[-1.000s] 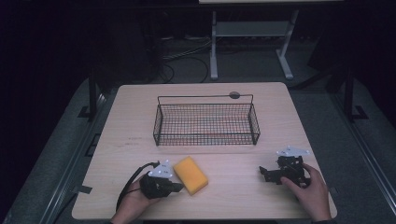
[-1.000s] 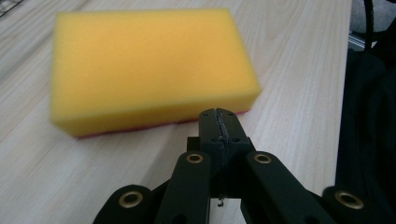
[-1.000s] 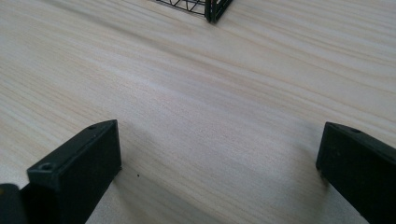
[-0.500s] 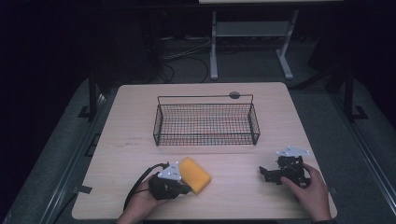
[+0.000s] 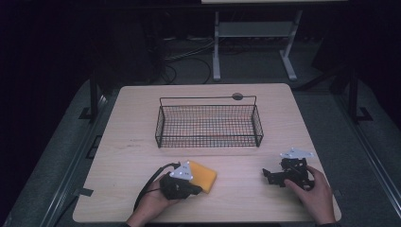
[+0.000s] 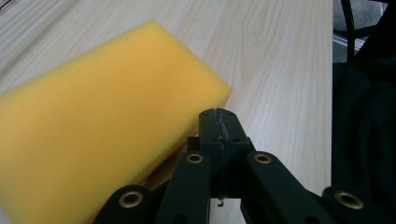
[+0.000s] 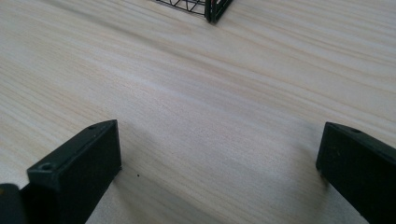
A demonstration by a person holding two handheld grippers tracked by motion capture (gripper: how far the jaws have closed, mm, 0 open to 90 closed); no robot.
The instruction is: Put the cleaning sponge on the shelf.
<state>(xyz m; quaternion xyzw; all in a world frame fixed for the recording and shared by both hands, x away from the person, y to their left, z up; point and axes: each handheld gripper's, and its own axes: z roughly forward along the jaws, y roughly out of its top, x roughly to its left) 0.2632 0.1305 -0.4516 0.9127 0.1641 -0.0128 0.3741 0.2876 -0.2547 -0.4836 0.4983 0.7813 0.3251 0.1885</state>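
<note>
So the sponge (image 5: 202, 174) sits on the table (image 5: 127, 142) in the lower middle of the high view, below the wire basket (image 5: 208, 124) and well apart from it. The left gripper (image 5: 189, 187) is right up against the sponge's lower left edge, with the person's hand wrapped around it at the bottom of the frame. In the left gripper view the jaws are pressed flat together with nothing between them, tip sitting at the lower middle of the frame, and the sponge (image 6: 93, 130) lies just beside them on the left, taking up most of that half; can't tell if they actually touch. The right gripper (image 5: 272, 176) rests on the table at the lower right of the high view, jaws spread wide over bare wood, gripping nothing, with a corner of the basket (image 7: 205, 7) at the top of its own view.
</note>
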